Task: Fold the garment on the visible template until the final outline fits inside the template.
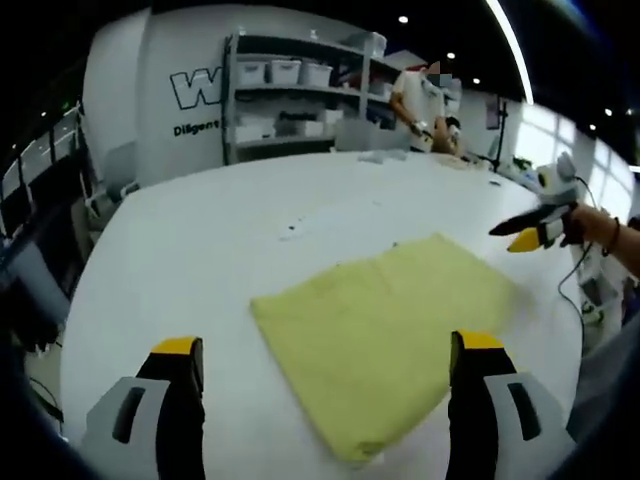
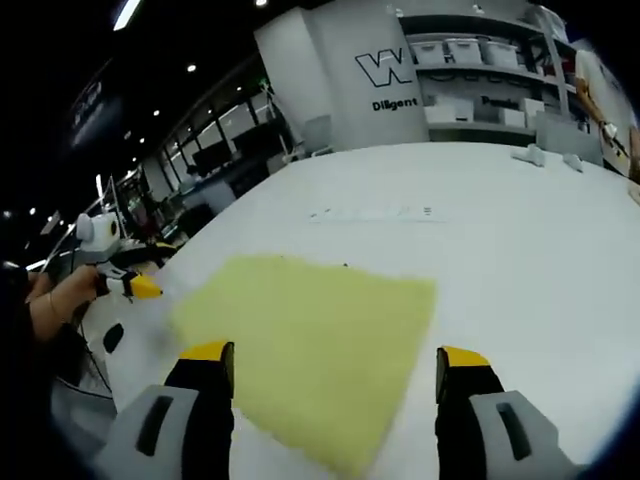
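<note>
On the white table (image 1: 200, 240) lies the yellow garment (image 1: 385, 335), folded into a flat, roughly four-sided shape, and everything else sits around it. Above its near edge in the left gripper view, the left gripper (image 1: 325, 385) hovers with jaws spread wide and empty, one tip over bare table, the other over the cloth. Seen from the right gripper view, the right gripper (image 2: 335, 385) is likewise wide apart and holds nothing, both tips above the garment's near corner. Beyond the garment's far side stand grey shelves (image 1: 295, 95) with bins. Past the table's far edge, a person (image 1: 420, 100) stands by the shelves.
</note>
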Tool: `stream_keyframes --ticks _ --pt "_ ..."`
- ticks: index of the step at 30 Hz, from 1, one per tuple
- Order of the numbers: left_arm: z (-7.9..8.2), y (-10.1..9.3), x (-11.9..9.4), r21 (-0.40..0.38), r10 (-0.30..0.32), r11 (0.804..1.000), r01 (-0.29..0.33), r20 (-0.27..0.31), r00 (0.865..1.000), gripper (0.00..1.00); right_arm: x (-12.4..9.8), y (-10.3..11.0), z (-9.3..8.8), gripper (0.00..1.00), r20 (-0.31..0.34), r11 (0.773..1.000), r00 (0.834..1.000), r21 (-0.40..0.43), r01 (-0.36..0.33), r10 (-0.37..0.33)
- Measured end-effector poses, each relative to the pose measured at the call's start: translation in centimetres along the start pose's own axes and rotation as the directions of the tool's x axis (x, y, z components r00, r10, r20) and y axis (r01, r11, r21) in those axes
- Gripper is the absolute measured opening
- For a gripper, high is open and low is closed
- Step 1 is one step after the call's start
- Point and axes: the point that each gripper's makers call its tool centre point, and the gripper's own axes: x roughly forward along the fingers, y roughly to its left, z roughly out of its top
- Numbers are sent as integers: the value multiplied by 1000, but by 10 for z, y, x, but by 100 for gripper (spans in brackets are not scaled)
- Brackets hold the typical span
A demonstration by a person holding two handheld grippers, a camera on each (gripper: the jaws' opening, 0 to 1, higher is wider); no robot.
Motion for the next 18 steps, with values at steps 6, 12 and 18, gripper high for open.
stream_keyframes --ticks 6,12,18 --pt "-20 -2 -12 -34 3 999 -4 -27 1000 98 -9 8 -13 83 -17 1000 1000 -22 -13 13" --pt "-41 -2 -20 -57 17 998 -20 -55 998 81 -14 11 -28 80 -43 999 999 -48 -25 23" --pt "-58 -1 -25 -114 13 993 -22 -77 997 69 -18 11 -43 75 -77 997 997 -69 -32 27"
